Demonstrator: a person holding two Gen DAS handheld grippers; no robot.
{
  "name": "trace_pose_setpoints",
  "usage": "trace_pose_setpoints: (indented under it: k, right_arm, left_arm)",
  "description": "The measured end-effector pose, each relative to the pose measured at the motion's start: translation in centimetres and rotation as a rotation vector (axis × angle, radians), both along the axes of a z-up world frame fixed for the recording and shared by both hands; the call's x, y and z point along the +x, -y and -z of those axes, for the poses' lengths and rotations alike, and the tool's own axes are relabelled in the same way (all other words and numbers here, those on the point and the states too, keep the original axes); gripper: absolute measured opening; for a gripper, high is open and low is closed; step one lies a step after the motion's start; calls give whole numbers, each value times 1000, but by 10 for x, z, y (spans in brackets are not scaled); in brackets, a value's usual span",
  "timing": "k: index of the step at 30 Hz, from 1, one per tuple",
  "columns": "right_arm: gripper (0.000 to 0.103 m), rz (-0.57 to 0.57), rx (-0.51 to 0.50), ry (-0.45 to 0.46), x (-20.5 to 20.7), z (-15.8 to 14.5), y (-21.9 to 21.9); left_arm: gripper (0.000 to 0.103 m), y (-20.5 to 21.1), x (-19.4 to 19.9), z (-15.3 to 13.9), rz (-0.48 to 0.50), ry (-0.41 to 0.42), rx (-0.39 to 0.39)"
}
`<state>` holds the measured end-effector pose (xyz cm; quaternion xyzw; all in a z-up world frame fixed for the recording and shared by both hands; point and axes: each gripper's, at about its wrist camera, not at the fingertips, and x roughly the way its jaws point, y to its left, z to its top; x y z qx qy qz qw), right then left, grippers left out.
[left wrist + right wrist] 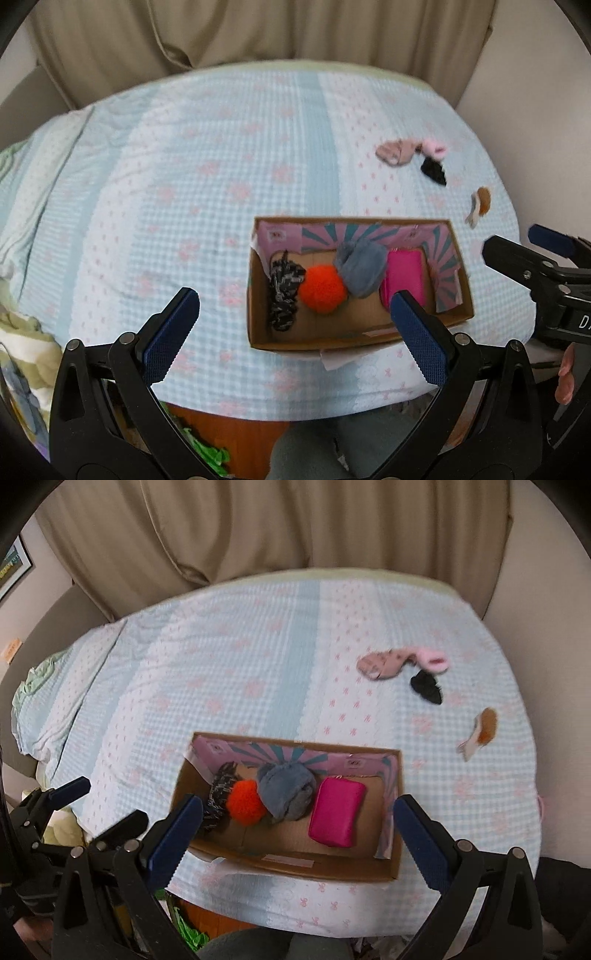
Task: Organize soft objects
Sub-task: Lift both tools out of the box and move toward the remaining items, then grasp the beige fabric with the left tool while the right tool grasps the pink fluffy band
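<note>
A cardboard box (466, 291) (325, 871) sits near the bed's front edge. Inside lie a black-and-white knit piece (282, 291) (218, 797), an orange pom-pom (322, 288) (245, 802), a grey soft bundle (362, 267) (286, 786) and a pink pouch (404, 282) (337, 821). Farther right on the bed lie a pink sock (395, 151) (384, 662), a fluffy pink item (436, 147) (434, 661), a black item (434, 170) (426, 686) and a brown-and-white item (480, 205) (482, 731). My left gripper (291, 325) (107, 803) is open and empty, hovering before the box. My right gripper (299, 836) (517, 243) is open and empty over the box's front.
The bed has a light blue checked cover (207, 192) (236, 672) with beige curtains (258, 29) behind. Crumpled bedding (22, 332) lies at the left. A hand (565, 376) holds the right tool. Floor clutter, green and orange (192, 926), shows below the bed edge.
</note>
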<state>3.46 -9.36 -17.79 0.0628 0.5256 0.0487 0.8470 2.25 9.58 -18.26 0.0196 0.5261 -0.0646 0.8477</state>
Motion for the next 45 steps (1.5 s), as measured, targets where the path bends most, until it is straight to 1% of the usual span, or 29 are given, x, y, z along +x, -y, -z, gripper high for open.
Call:
trace_pose_setpoints:
  k: [4, 7, 10, 12, 18, 23, 30, 34, 38, 41, 45]
  right_arm:
    - [103, 24, -24, 83, -17, -28, 9]
    - [103, 46, -64, 140, -25, -46, 15]
    - [103, 69, -105, 186, -30, -63, 25]
    - [103, 82, -112, 204, -30, -70, 34]
    - [103, 123, -110, 228, -17, -79, 69]
    - [103, 131, -105, 240, 7, -80, 106]
    - [103, 113, -87, 239, 56, -74, 158]
    - [103, 88, -74, 218, 91, -63, 187]
    - [103, 59, -28, 166, 133, -39, 217]
    - [103, 48, -16, 136, 160, -15, 232]
    - [103, 49, 17, 92, 194, 21, 248]
  left_arm:
    - [103, -4, -8, -28, -15, 60, -22]
    - [103, -3, -7, -44, -18, 97, -44]
    - [103, 5, -3, -58, -4, 128, -57]
    - [103, 14, 1, -66, 8, 144, -69]
    - [103, 50, 24, -81, 51, 175, -93]
    - [103, 86, 54, -83, 65, 181, -102]
    - [103, 147, 107, -75, 76, 168, -113]
    - [103, 180, 143, -61, 82, 146, -108]
    - [103, 203, 179, -39, 76, 110, -114]
    - [103, 219, 209, -14, 82, 79, -119]
    - [103, 237, 241, 19, 115, 41, -104]
